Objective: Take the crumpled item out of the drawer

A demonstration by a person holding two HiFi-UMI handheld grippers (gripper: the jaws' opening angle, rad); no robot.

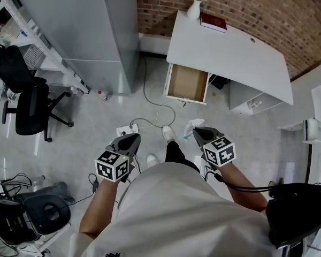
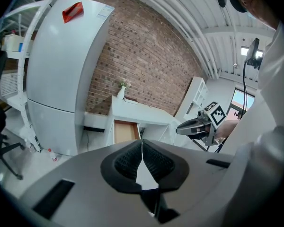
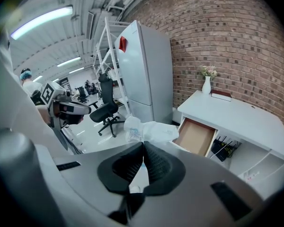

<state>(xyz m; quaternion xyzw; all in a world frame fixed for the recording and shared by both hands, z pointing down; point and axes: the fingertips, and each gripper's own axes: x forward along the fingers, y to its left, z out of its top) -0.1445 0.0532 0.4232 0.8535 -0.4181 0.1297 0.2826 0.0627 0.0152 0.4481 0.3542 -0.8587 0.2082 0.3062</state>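
Contact with the crumpled item (image 3: 149, 130) is made at the tips of the right gripper (image 3: 143, 144), whose fingers are closed on its near edge. The white wad is carried beyond the tips toward 12 o'clock in the right gripper view, and its long axis is laid roughly from 9 to 3 o'clock across the fingers. In the head view it is found at the front of that gripper, well apart from the drawer (image 1: 187, 83). The drawer stands pulled open at 12 o'clock under the white bench (image 1: 230, 52) and appears bare inside, though its far corners are not well shown. The item is therefore judged to be out of the drawer, so the coming move is governed by where it is set down rather than by any reach. At 9 o'clock the left gripper (image 2: 142, 143) is held alongside, its fingers closed on nothing, and it is the farther of the two from the item.
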